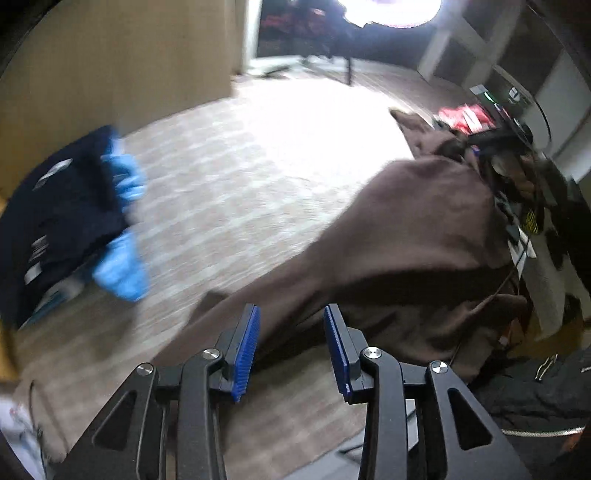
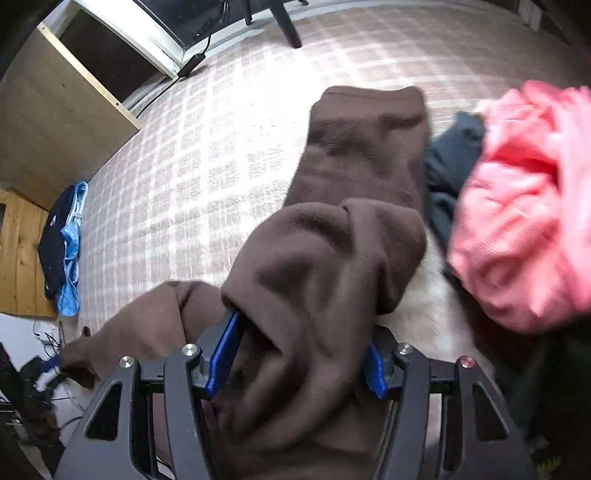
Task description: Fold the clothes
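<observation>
Brown fleece garment (image 2: 332, 258) sprawled over the checked carpet (image 2: 207, 155), bunched and partly doubled over itself, one flat end stretched away toward the far side of the carpet. Right tongs (image 2: 295, 360) parted a fair way with a thick wad of that brown fleece stuffed between the blue pads (image 2: 221, 354); can't tell whether the pads are actually squeezing it or the cloth is just draped through. Left tongs (image 1: 291, 350) part open, nothing between the blue pads, hanging just above the near edge of the same brown garment (image 1: 406, 236), which slopes up and away to the right in that view.

Pink clothing (image 2: 524, 206) heaped right beside the brown garment, with a dark grey-blue piece (image 2: 447, 173) wedged between the two and partly under the pink. Well apart from the brown garment, across the carpet, a navy and light blue bundle (image 2: 64, 243) against the wooden furniture (image 2: 55, 110). Beyond the garment's far end, black chair legs (image 2: 284, 18). All a bit motion-blurred.
</observation>
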`<state>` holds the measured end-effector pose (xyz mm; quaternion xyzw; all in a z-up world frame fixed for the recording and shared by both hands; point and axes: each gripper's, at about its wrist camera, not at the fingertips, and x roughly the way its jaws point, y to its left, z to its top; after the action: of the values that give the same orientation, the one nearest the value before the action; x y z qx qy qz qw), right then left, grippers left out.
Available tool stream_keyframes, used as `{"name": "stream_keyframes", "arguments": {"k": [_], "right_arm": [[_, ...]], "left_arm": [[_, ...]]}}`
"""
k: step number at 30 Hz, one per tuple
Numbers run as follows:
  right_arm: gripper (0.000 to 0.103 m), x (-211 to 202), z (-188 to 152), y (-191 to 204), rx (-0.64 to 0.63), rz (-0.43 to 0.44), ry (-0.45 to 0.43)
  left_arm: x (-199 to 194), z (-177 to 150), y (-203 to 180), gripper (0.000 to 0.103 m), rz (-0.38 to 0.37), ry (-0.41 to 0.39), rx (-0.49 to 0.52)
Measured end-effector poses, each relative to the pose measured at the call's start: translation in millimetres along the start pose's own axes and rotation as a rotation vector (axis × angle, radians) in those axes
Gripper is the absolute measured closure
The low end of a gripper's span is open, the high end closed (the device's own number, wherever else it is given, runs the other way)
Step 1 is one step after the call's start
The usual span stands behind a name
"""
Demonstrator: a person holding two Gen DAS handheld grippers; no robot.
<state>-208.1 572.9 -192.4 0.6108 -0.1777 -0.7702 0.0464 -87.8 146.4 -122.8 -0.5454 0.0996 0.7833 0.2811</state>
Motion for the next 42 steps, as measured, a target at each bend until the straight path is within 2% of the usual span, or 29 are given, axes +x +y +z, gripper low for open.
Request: {"name": "stream_keyframes", "arguments": {"k": [1,3,5,7,10,11,14,16,20,23,27,31,33,35,36,37,40,42], "right_arm": [[0.089,-3.8,1.3,2.2,-0.015,0.012,-0.013],[0.092,-26.1,1.6,8.0,-0.048,0.04,-0.06],[0.093,-68.0,-1.5,12.9,-0.075,0.084,-0.156],[0.093,-129.5,-18.0,10.8,-0.096,0.111,-0.291],[0.093,-197.6,-63.3,-17.2,-0.082,0.067,-0.446],[0.093,-207.2,-77.4,-29.8,-0.072,0.022,-0.46],[0.093,-185.1,-113.7,-86.6,0.021,-0.214,-0.324],[0.093,-163.3,-130.6,-119.0,0.089,-0.3,-0.238],[0.093,-155.3,-135.0,-114.0,0.06,-0.277,-0.242],[0.093,-158.1,-130.6,-101.3,0.023,-0.268,-0.253],[0.093,-163.4,-122.7,-92.7,0.016,-0.235,-0.258],[0.093,-164.1,-125.0,-77.5,0.026,-0.198,-0.272],[0.093,-162.1,-123.3,-74.1,0.029,-0.181,-0.28],[0.093,-161.6,-122.7,-72.1,0.031,-0.167,-0.289],[0.093,-163.2,-122.4,-71.6,0.031,-0.161,-0.3],[0.093,-166.4,-122.1,-70.5,0.032,-0.153,-0.317],[0.093,-182.0,-120.4,-68.2,0.048,-0.105,-0.376],[0.093,-196.6,-114.9,-64.6,0.055,-0.068,-0.416]], "left_arm": [[9.5,4.6,-3.5,0.068,-0.007,0.017,0.004],[37.7,14.8,-9.7,0.068,-0.041,0.078,-0.004],[52.9,20.7,-13.8,0.068,-0.056,0.11,-0.019],[48.1,24.1,-21.5,0.068,-0.055,0.094,-0.008],[33.6,22.4,-30.9,0.068,-0.04,0.074,0.014],[29.0,20.7,-34.5,0.068,-0.034,0.072,0.023],[26.1,16.7,-49.0,0.068,-0.03,0.084,0.051],[26.1,17.4,-58.6,0.068,-0.032,0.09,0.076],[38.1,40.9,-98.6,0.066,-0.075,0.076,0.18],[56.0,64.1,-141.2,0.055,-0.085,0.059,0.318],[85.1,94.5,-187.2,0.052,-0.083,0.021,0.488],[127.8,114.6,-206.7,0.052,-0.135,0.083,0.543],[147.9,116.3,-216.2,0.059,-0.17,0.13,0.575],[157.5,117.8,-218.1,0.076,-0.181,0.163,0.579],[154.8,121.2,-214.3,0.083,-0.187,0.163,0.553],[144.1,124.7,-206.5,0.096,-0.219,0.155,0.51],[105.3,130.8,-183.5,0.096,-0.323,0.121,0.406],[67.0,123.5,-172.7,0.097,-0.338,0.079,0.411]]}}
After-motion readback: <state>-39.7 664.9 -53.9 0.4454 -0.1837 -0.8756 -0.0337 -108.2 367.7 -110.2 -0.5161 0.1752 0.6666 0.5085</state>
